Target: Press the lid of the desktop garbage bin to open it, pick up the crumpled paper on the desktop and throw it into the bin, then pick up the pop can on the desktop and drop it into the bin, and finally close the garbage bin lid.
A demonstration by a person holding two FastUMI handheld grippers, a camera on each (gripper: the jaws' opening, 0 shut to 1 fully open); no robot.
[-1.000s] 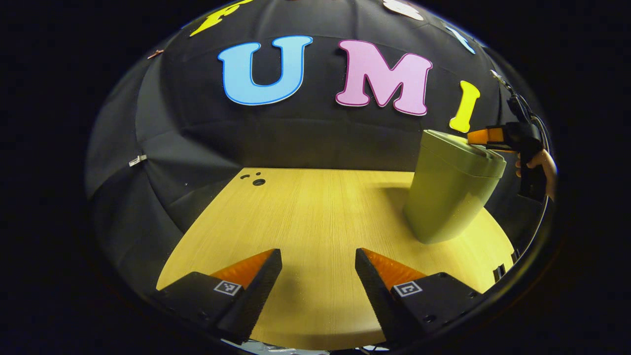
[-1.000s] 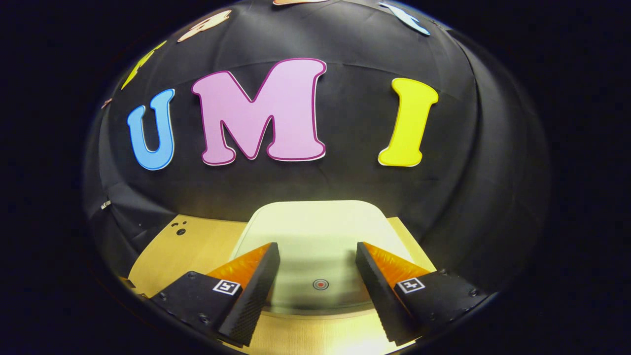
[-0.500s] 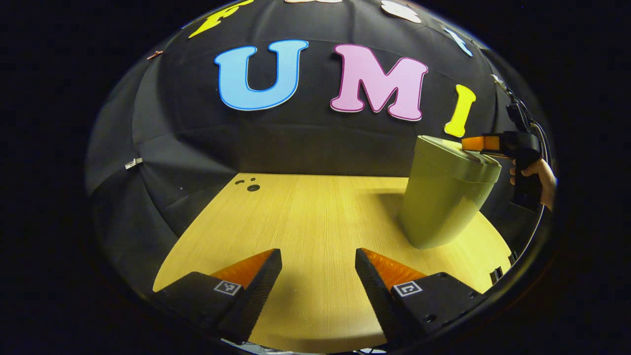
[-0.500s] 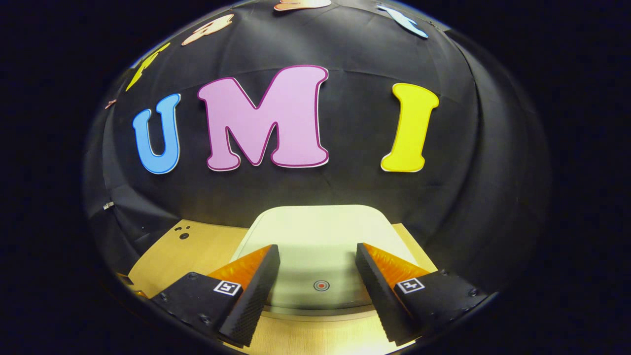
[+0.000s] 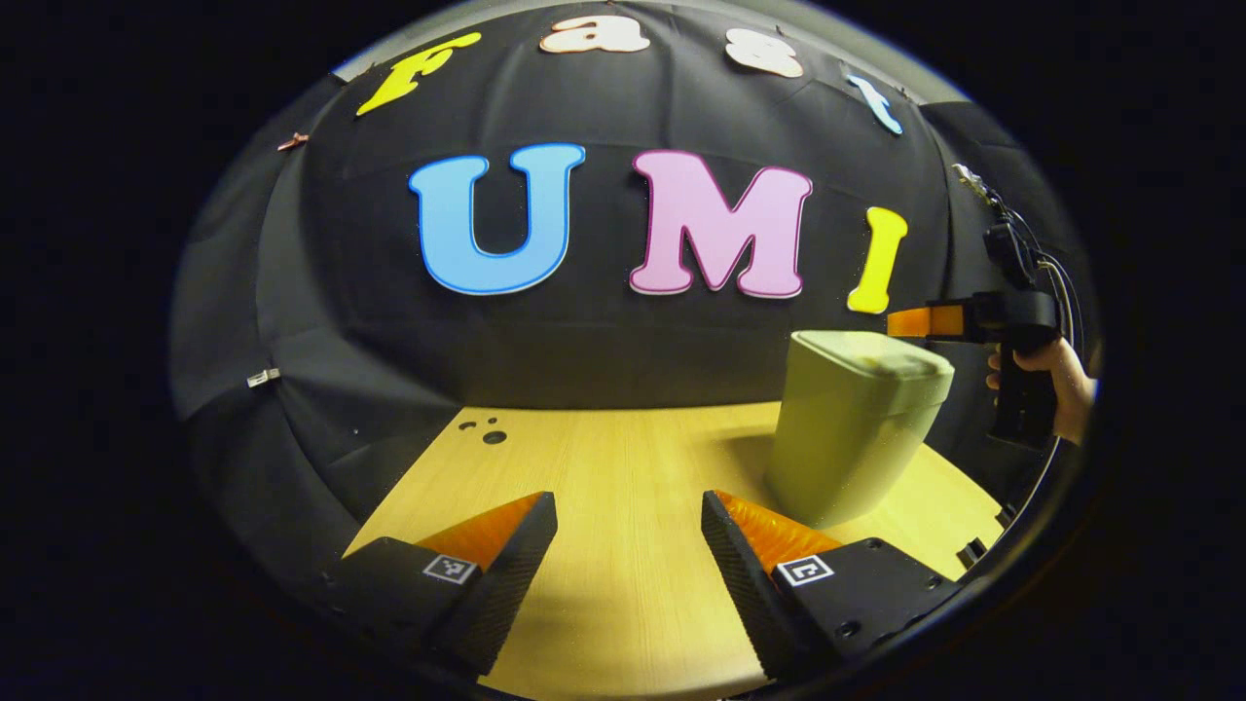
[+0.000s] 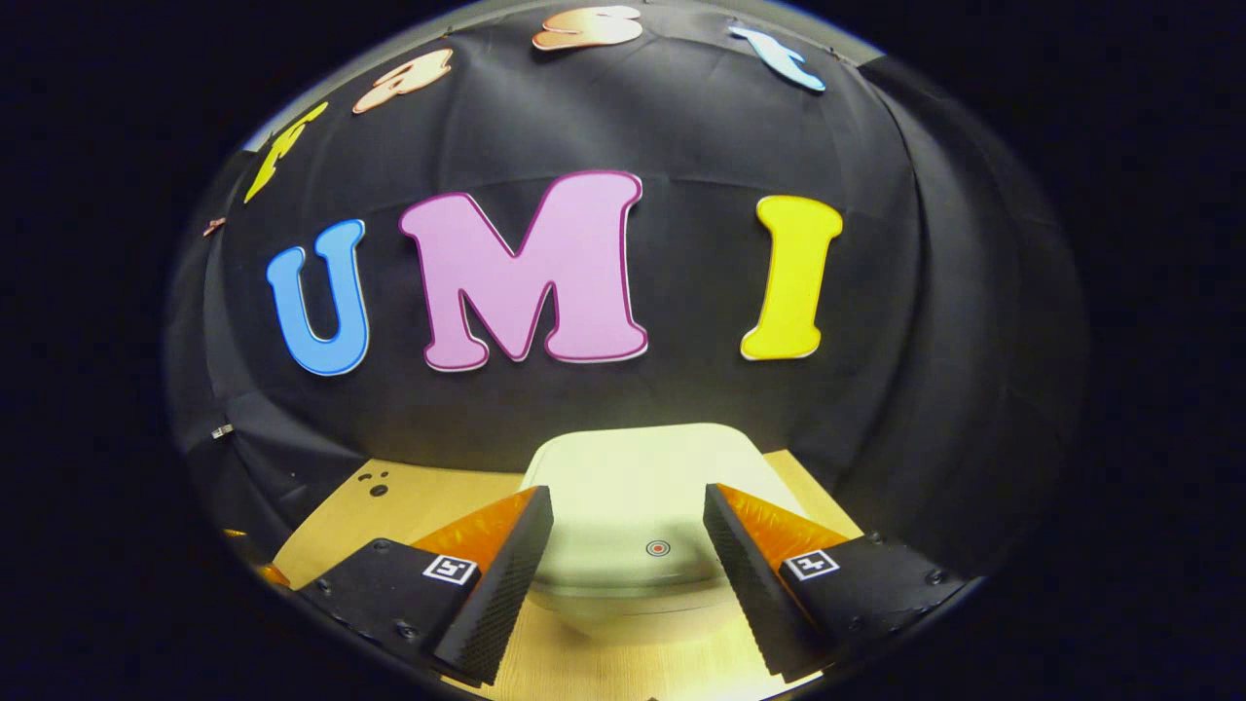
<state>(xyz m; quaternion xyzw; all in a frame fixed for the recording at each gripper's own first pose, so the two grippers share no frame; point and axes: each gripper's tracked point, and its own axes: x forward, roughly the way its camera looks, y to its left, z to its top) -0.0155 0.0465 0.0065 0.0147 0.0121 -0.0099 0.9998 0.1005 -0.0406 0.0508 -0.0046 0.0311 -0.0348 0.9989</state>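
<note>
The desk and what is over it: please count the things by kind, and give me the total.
Garbage bin, lid shut: 1
Tools: 2, the left tool and the right tool, both open
Hand holding the right tool: 1
Desk: 1
Total: 5

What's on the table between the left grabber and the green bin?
Nothing. In the left gripper view, only bare wooden table lies between the left gripper and the bin.
</note>
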